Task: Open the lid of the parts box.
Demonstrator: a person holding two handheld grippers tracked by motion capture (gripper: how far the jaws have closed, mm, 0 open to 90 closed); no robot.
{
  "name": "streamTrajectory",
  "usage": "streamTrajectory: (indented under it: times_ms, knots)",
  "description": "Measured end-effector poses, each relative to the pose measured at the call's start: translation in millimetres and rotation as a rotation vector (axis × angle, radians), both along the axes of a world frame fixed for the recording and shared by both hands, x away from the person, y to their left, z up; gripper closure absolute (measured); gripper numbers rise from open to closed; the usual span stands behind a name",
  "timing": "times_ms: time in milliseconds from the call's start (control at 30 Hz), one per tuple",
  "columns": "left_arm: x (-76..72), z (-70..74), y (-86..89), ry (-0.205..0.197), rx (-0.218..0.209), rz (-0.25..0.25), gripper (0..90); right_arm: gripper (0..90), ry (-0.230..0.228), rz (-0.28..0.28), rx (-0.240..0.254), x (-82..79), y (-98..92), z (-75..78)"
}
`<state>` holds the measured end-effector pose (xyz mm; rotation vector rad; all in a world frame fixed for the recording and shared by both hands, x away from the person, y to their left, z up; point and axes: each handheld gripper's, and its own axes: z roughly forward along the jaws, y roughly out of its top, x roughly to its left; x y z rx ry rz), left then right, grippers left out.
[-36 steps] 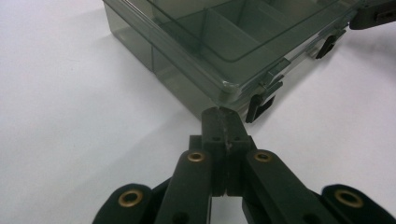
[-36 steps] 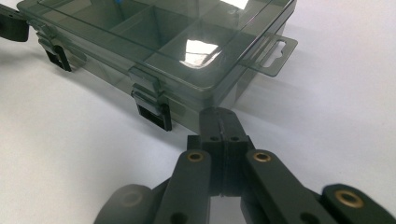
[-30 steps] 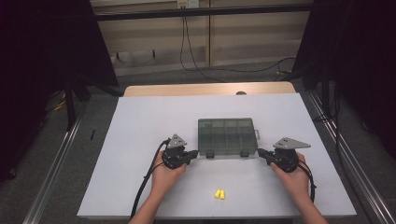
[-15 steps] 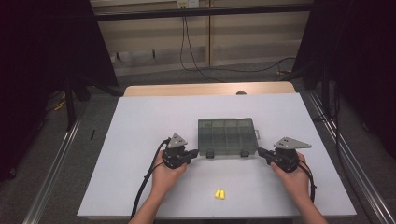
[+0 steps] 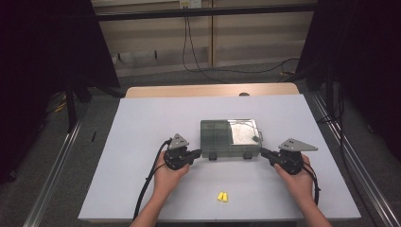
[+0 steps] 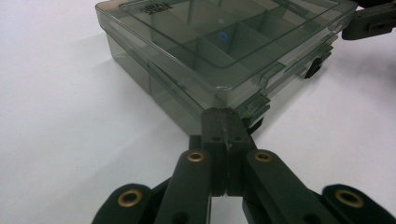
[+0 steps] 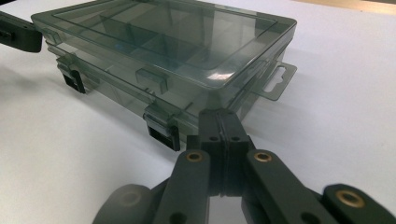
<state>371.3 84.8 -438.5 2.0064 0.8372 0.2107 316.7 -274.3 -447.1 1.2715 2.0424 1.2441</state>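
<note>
Smoky grey plastic makes up the compartment box (image 5: 230, 138), which lies flat a little right of the centre of the high view, on the white table (image 5: 142, 123). We see its lid down and dividers showing through the clear top.

We hold the left gripper (image 5: 196, 153) at the box's lower left corner in the high view; its jaws are pressed together with nothing between them, and in the left gripper view the closed tips (image 6: 226, 119) sit right at the near corner of the box (image 6: 219, 46), by a latch. Whether they touch it we cannot tell.

Our right gripper (image 5: 263, 152) points at the lower right corner, jaws likewise closed and empty. In the right gripper view its tips (image 7: 220, 120) meet the corner of the box (image 7: 163, 42), beside a black latch (image 7: 162, 130) at the middle of the frame.

Two small yellow pieces (image 5: 222, 196) lie together near the bottom centre of the high view, well apart from the box.
</note>
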Motion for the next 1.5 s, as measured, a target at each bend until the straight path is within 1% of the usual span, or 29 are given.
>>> streamTrajectory:
  times_ms: [167, 367, 467, 633, 767, 833, 933, 1067, 1100, 1167, 1300, 1400, 1500]
  knots:
    - [0.3, 1.7, -0.6, -0.008, -0.010, 0.005, 90.0, 89.8, -0.013, 0.000, 0.007, -0.5, -0.4, 1.9]
    - [1.2, 3.7, -2.7, -0.024, -0.012, 0.008, 90.0, 89.7, -0.023, -0.003, 0.020, -0.6, -1.1, 4.4]
    - [1.1, 5.3, -4.2, -0.034, -0.016, 0.007, 90.0, 89.8, -0.031, -0.009, 0.018, -0.7, -0.6, 5.9]
    - [1.5, 6.8, -4.7, -0.055, -0.028, 0.015, 89.8, 89.7, -0.044, -0.016, 0.024, 0.1, 1.0, 7.2]
    - [2.3, 6.4, -6.1, -0.061, -0.038, 0.016, 89.4, 89.5, -0.052, -0.015, 0.030, 1.1, 2.9, 7.3]
    - [2.6, 5.5, -6.9, -0.072, -0.035, 0.018, 88.7, 89.3, -0.056, -0.017, 0.030, 1.1, 3.3, 7.7]
    - [2.9, 3.8, -8.6, -0.075, -0.023, 0.009, 87.7, 88.8, -0.063, -0.025, 0.031, 1.1, 3.6, 8.2]
    - [3.4, 2.2, -9.9, -0.075, -0.029, 0.014, 87.7, 88.4, -0.065, -0.030, 0.037, 1.8, 4.1, 8.1]
    - [3.8, 2.1, -9.8, -0.078, -0.024, 0.014, 87.7, 88.3, -0.065, -0.030, 0.034, 1.9, 4.3, 7.9]
    - [4.2, 1.1, -10.0, -0.083, -0.027, 0.014, 87.6, 88.0, -0.062, -0.033, 0.035, 1.6, 4.7, 7.9]
    - [4.1, 0.1, -11.1, -0.092, -0.026, 0.014, 87.7, 87.7, -0.071, -0.036, 0.034, 1.7, 4.8, 8.1]
    - [3.8, -0.2, -12.2, -0.094, -0.022, 0.007, 87.6, 85.7, -0.071, -0.045, 0.031, 1.9, 4.6, 8.0]
    - [3.7, -0.4, -12.4, -0.094, -0.024, 0.008, 87.6, 83.5, -0.083, -0.052, 0.028, 2.6, 4.1, 8.4]
